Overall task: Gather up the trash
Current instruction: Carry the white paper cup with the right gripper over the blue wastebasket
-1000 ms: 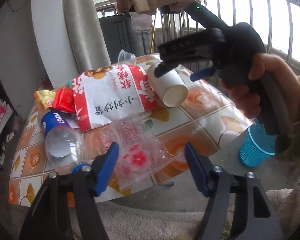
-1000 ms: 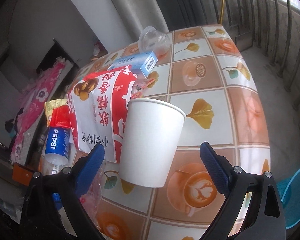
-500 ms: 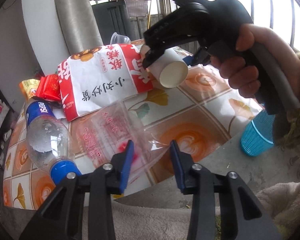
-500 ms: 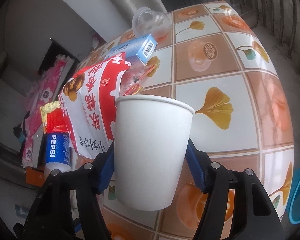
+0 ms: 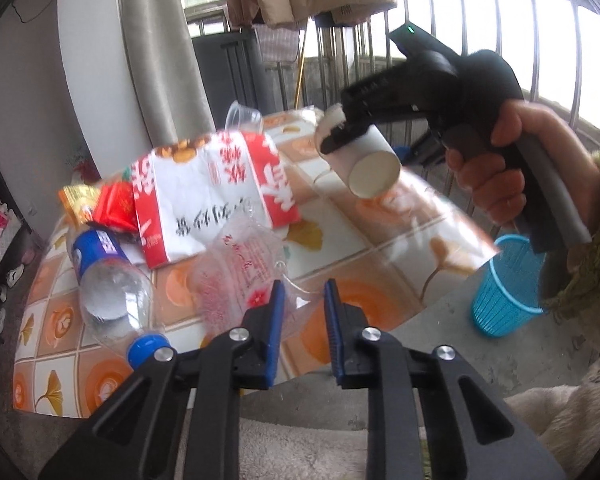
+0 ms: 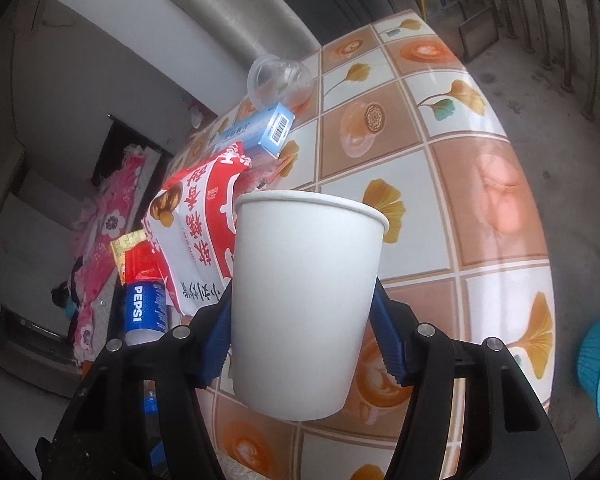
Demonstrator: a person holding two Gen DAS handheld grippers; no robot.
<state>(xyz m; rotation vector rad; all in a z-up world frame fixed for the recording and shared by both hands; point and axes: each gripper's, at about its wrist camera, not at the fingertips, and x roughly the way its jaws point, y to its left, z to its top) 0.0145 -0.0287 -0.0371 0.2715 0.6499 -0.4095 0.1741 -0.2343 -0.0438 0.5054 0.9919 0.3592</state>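
My left gripper (image 5: pixel 302 316) hangs over the near edge of the tiled table (image 5: pixel 400 240). Its jaws are closing, and the blue pads pinch the near edge of a clear plastic wrapper (image 5: pixel 240 264), which bunches up off the table. My right gripper (image 6: pixel 304 332) is still closing too, with both pads pressed on the sides of a white paper cup (image 6: pixel 300 300). In the left wrist view the paper cup (image 5: pixel 364 164) is held tilted in the air above the table, under the right gripper (image 5: pixel 340 136), which a hand holds.
A Pepsi bottle (image 5: pixel 108 292), a red and white snack bag (image 5: pixel 208 196), small red and yellow packets (image 5: pixel 112 208), a blue box (image 6: pixel 260 130) and a clear plastic cup (image 6: pixel 278 82) lie on the table. A blue basket (image 5: pixel 504 288) stands on the floor at the right, with a railing behind.
The left jaws narrowed from wide open onto the clear wrapper, which now stands bunched. The right jaws closed on the paper cup and lifted it off the table.
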